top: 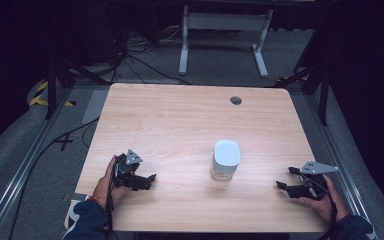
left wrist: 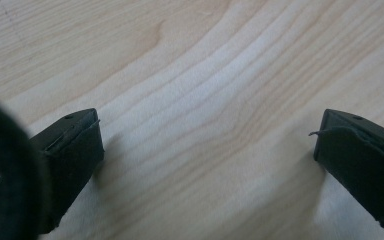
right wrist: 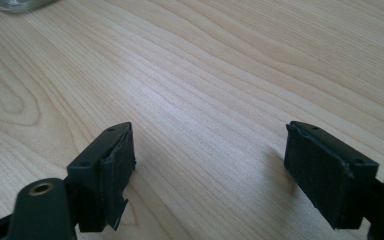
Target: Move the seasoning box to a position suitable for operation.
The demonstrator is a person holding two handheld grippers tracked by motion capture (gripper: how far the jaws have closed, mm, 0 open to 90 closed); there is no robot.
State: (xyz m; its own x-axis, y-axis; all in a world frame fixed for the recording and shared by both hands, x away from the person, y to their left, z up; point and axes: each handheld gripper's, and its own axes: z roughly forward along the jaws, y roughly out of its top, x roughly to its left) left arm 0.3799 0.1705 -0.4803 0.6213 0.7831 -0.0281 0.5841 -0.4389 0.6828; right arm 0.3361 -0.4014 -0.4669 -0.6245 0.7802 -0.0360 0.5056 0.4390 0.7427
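Two hand-held grippers rested low over a wooden table (top: 180,115), jaws spread wide and empty: the left gripper (top: 150,181) left of a white-lidded glass jar (top: 226,160), the right gripper (top: 283,179) to the jar's right. Both sat well apart from it, gripping nothing.

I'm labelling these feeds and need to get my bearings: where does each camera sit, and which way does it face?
High view: above the person's side, looking forward and down on the table, jar, both hands and grippers.
Left gripper view: rides the left gripper, facing bare wood between its open jaws.
Right gripper view: rides the right gripper, facing along the table; jaws open.
Shared: the jar's base shows at the right gripper view's top-left corner.
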